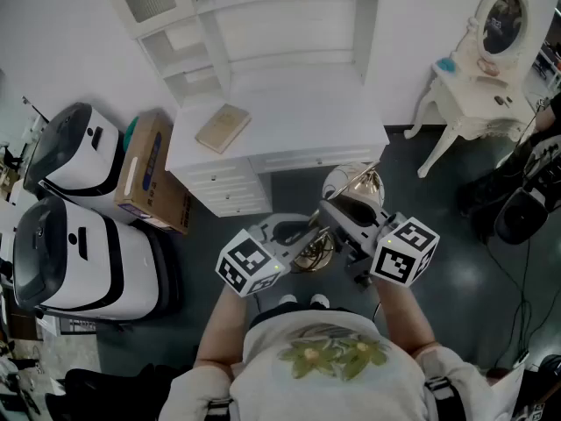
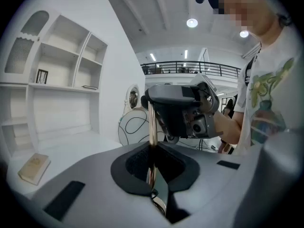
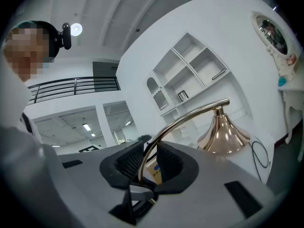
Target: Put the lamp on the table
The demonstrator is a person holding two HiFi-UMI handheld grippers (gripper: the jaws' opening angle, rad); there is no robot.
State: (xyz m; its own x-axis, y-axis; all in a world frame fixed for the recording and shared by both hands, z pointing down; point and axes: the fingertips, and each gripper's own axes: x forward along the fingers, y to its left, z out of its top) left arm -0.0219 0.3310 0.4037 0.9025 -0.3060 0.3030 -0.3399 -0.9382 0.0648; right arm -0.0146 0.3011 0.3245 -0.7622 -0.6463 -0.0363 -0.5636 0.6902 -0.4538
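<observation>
A brass lamp with a bell shade [image 1: 352,183] and a round base [image 1: 316,254] hangs in the air before the white desk [image 1: 289,112]. In the head view both grippers meet at it. My left gripper [image 1: 305,235] is shut on the straight brass stem [image 2: 152,127], which runs up between its pads. My right gripper [image 1: 340,214] is shut on the curved brass arm [image 3: 180,120], with the shade [image 3: 223,134] beyond its jaws. In the left gripper view the right gripper [image 2: 183,112] sits just past the stem.
A tan book [image 1: 222,127] lies on the desk's left part, below white shelves [image 1: 188,33]. Left of the desk stand a cardboard box [image 1: 149,174] and two white machines [image 1: 83,235]. A white vanity table with a mirror [image 1: 478,86] stands at right, with cables on the dark floor.
</observation>
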